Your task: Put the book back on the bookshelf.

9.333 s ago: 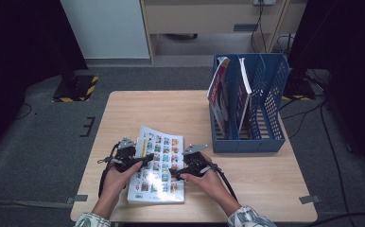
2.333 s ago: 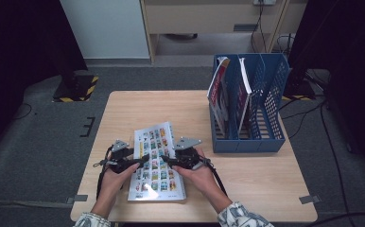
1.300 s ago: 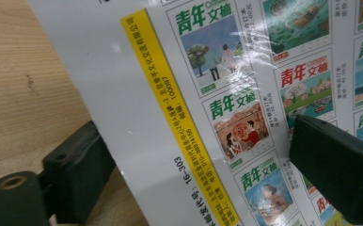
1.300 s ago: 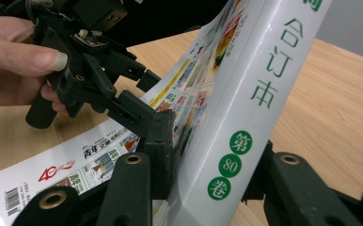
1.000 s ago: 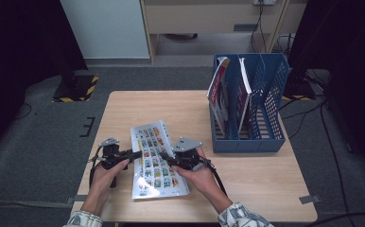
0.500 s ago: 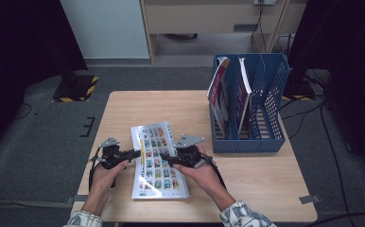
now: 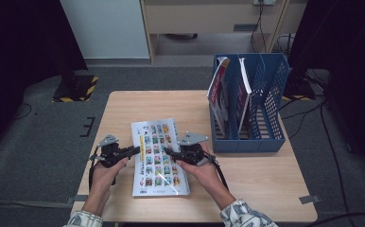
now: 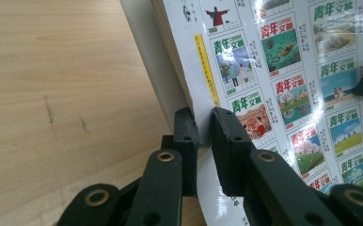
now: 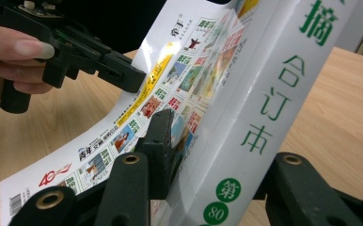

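On the left of the wooden counter (image 7: 124, 106), the left tongs (image 7: 134, 151) lie low in the person's left hand (image 7: 106, 168). Their jaws have just been closing and are now clamped on the left edge of the magazine's cover; in the left gripper view the left tongs (image 8: 203, 127) pinch that thin glossy sheet between the two black pads, with bare wood to the left of it.

The magazine (image 7: 158, 156) lies at the front middle of the counter, cover up, printed with rows of small coloured pictures. Its left edge is held by the left tongs and its right edge, the spine side, sits between the right tongs' jaws.

The right tongs (image 7: 167, 152), in the right hand (image 7: 204, 170), have just been closing. In the right gripper view the right tongs (image 9: 217, 141) straddle the thick white spine with green characters; the left jaw touches the cover, the far jaw is mostly hidden behind the spine, so full clamping cannot be told.

At the right stands a blue file rack (image 7: 265, 109), holding upright books (image 7: 223, 94), well apart from the magazine.
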The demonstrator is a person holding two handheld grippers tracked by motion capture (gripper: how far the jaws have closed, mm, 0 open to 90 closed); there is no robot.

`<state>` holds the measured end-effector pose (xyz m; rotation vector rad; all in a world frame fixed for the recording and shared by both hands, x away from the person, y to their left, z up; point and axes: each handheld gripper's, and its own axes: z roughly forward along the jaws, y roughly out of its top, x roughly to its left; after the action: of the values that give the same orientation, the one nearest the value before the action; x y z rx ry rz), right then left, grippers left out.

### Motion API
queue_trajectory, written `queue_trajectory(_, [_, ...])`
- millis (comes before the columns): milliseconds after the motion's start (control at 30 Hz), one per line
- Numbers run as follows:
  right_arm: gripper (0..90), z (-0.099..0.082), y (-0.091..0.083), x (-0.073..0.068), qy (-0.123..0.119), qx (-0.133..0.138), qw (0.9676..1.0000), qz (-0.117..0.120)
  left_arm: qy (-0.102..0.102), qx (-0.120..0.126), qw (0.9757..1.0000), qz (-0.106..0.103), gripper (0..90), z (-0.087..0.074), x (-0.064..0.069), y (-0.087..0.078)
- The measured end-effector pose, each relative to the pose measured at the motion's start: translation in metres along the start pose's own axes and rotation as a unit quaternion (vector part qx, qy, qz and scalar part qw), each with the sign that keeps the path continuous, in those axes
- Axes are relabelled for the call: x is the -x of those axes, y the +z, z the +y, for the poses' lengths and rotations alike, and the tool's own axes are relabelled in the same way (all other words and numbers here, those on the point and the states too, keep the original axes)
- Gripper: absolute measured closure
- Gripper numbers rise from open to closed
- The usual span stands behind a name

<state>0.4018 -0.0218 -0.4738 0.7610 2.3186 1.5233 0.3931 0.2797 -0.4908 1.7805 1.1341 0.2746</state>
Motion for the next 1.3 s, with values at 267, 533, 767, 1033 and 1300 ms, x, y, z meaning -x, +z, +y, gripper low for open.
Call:
queue_trajectory(267, [61.6, 0.004, -0.003, 0.006, 0.005, 0.004, 0.9999, 0.010, 0.017, 0.009, 0.9998, -0.002, 80.7, 0.006, 0.004, -0.005])
queue_trajectory(533, [59.9, 0.010, -0.001, 0.007, 0.010, -0.014, 0.9997, 0.018, 0.020, 0.012, 0.9997, -0.004, 81.0, 0.007, 0.006, -0.005])
queue_trajectory(767, [63.6, 0.014, 0.003, 0.011, 0.003, -0.001, 1.0000, 0.000, 0.016, 0.028, 0.9995, 0.000, 81.3, 0.015, 0.003, -0.008])
queue_trajectory(1033, [65.1, 0.031, 0.015, 0.016, -0.035, 0.016, 0.9988, -0.030, 0.016, 0.053, 0.9982, 0.022, 81.6, 0.034, -0.005, -0.008])
queue_trajectory(1300, [67.4, 0.048, 0.026, 0.028, -0.052, 0.057, 0.9941, -0.076, 0.038, 0.086, 0.9948, 0.038, 82.8, 0.068, 0.004, -0.008])
